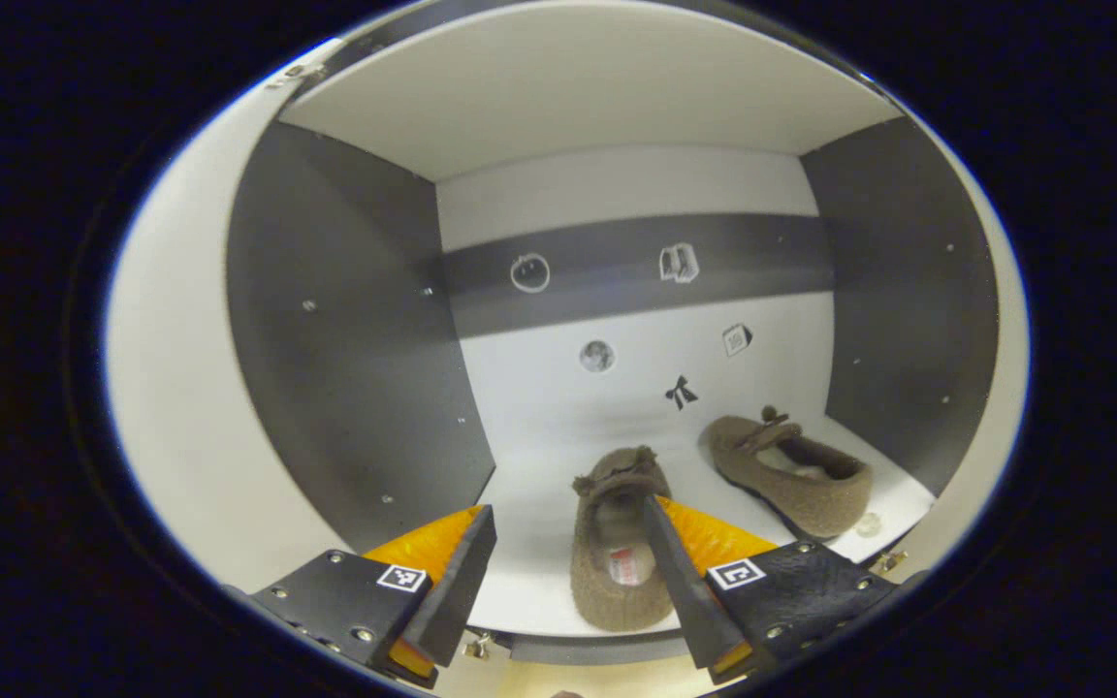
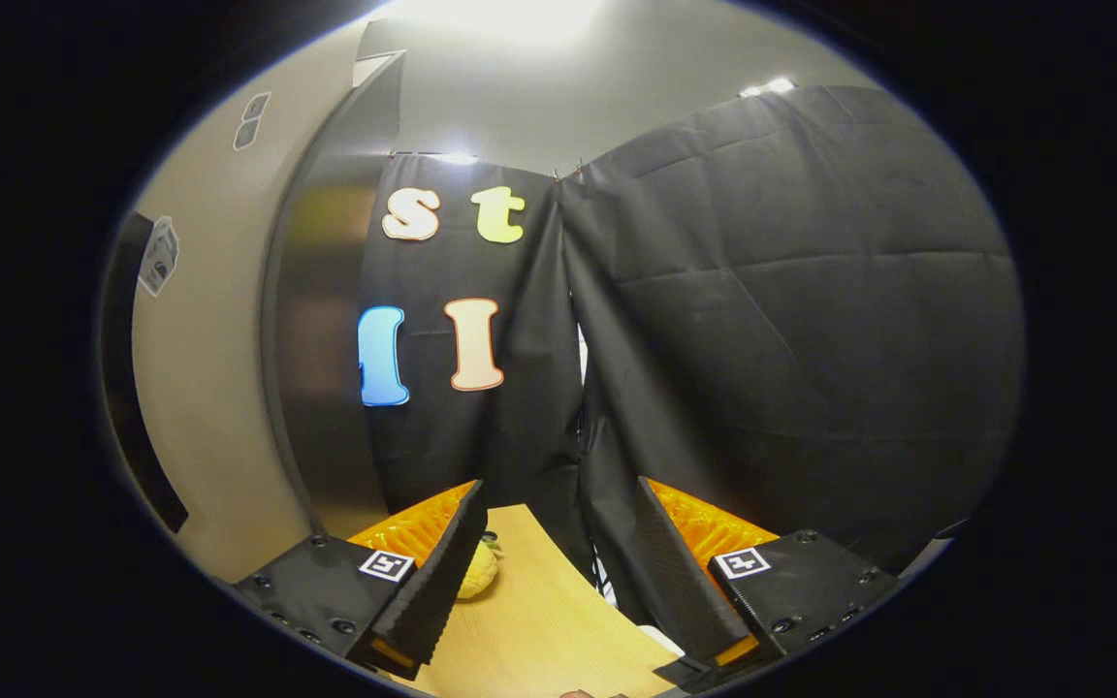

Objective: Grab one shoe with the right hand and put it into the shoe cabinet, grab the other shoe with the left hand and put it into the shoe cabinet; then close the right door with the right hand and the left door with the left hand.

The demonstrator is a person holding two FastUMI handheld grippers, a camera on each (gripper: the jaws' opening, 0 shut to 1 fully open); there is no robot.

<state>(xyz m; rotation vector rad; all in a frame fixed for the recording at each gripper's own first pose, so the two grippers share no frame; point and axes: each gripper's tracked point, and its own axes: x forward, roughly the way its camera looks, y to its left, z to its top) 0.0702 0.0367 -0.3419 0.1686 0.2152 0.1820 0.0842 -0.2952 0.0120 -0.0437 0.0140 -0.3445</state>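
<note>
In the left gripper view I look into the open shoe cabinet (image 1: 355, 330), which has dark grey side walls and a white shelf. Two brown fuzzy slippers lie on the shelf. The near slipper (image 1: 612, 572) points toward the back and lies just ahead of my left gripper (image 1: 568, 504). That gripper is open; its right finger overlaps the slipper's right edge and its left finger stands apart from it. The other slipper (image 1: 796, 470) lies to the right, angled toward the back. My right gripper (image 2: 558, 483) is open and empty, facing the black cloth wall.
The cabinet's back wall (image 1: 636, 262) carries a grey band and small stickers. In the right gripper view a shiny grey panel (image 2: 321, 339) with a beige face (image 2: 200, 388) stands at the left. A wooden tabletop (image 2: 539, 620) with a small yellow object (image 2: 477, 572) lies below.
</note>
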